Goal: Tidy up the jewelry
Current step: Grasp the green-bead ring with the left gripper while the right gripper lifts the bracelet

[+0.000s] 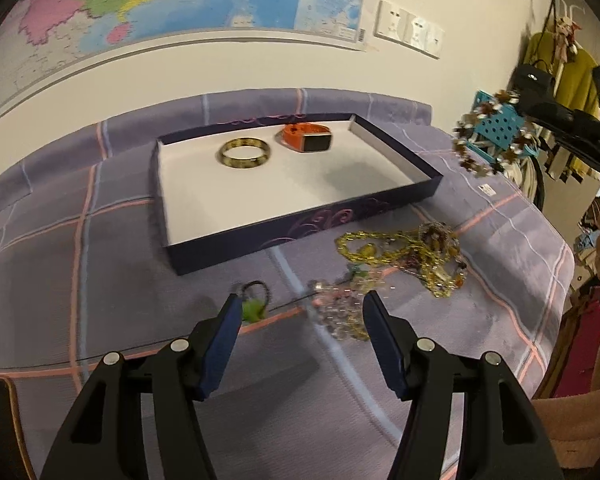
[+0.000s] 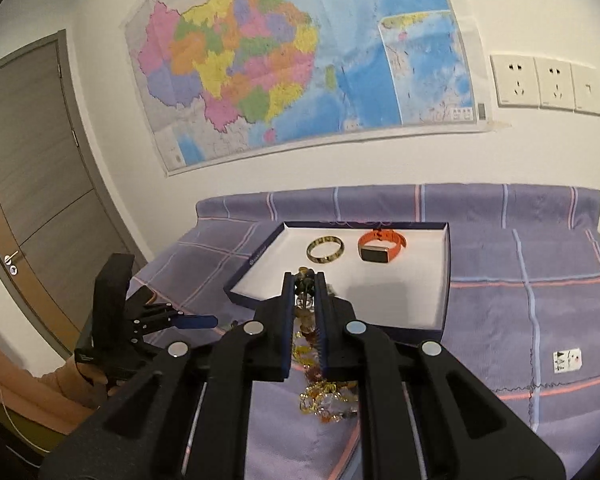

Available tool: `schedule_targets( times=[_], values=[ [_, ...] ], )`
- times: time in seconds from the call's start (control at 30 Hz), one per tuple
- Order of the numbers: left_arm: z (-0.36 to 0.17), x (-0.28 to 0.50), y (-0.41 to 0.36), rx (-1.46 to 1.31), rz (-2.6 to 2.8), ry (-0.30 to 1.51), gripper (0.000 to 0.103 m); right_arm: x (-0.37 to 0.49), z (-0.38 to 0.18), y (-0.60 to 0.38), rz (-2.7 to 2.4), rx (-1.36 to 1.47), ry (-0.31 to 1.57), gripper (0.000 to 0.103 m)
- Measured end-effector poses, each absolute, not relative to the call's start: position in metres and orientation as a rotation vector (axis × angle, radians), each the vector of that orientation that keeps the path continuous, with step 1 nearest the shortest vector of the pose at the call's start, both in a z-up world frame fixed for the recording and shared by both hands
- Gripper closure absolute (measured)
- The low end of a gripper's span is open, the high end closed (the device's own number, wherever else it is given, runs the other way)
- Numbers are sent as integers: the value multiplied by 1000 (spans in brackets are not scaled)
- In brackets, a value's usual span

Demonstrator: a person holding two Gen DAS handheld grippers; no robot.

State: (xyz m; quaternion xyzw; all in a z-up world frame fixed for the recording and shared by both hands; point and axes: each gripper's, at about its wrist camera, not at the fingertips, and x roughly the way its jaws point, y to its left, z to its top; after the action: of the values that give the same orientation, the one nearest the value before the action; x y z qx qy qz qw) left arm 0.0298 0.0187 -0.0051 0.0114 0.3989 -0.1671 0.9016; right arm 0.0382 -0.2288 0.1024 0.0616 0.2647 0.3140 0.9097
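While the right gripper [image 2: 304,280] carries one piece clear of the bed, these lines place each thing and give the likely reason.

Held piece: a flower-link bracelet [image 1: 488,136], pinched in the right gripper's pressed-together fingers and hanging in the air to the right of the box, so it can be carried over the rim without dragging.
Grip on it: in the right wrist view the beads [image 2: 305,284] sit between the pads and the rest of the chain dangles below; a light, floppy piece that will probably swing.
Box: a shallow dark-blue box [image 1: 168,196] with a white floor, lying open on the bed as the collecting place.
Already inside: a gold bangle [image 1: 245,152] and an orange-strapped watch [image 1: 306,139], side by side and apart near the far wall, which leaves the near floor free.
Still outside: a tangled heap of gold chains [image 1: 404,254], a pale beaded piece [image 1: 336,312] and a hair tie with a green charm [image 1: 252,304], on the plaid bedspread [image 1: 100,280] just before the box.
Left gripper [image 1: 300,340]: spread, holding nothing, hovering above the beaded piece, seemingly ready for the next pick.
Step judged: transfer into the box, part done.
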Motion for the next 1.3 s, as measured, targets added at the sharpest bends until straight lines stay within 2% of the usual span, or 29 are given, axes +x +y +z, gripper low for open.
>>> schedule_targets(
  times=[0.07,0.3,0.4,0.6,1.3],
  values=[
    [-8,33,26,19,-323,837,44,38,102,-226,647,121,550,93],
    [-24,52,35,20,-298,898,64,43,83,-219,653,134,603,93],
    [-26,56,31,47,-284,898,67,47,75,-217,659,145,626,93],
    [-26,58,30,45,-275,900,89,51,64,-213,675,163,655,93],
    [9,54,30,21,-297,828,90,69,73,-213,670,183,623,93]
  ],
)
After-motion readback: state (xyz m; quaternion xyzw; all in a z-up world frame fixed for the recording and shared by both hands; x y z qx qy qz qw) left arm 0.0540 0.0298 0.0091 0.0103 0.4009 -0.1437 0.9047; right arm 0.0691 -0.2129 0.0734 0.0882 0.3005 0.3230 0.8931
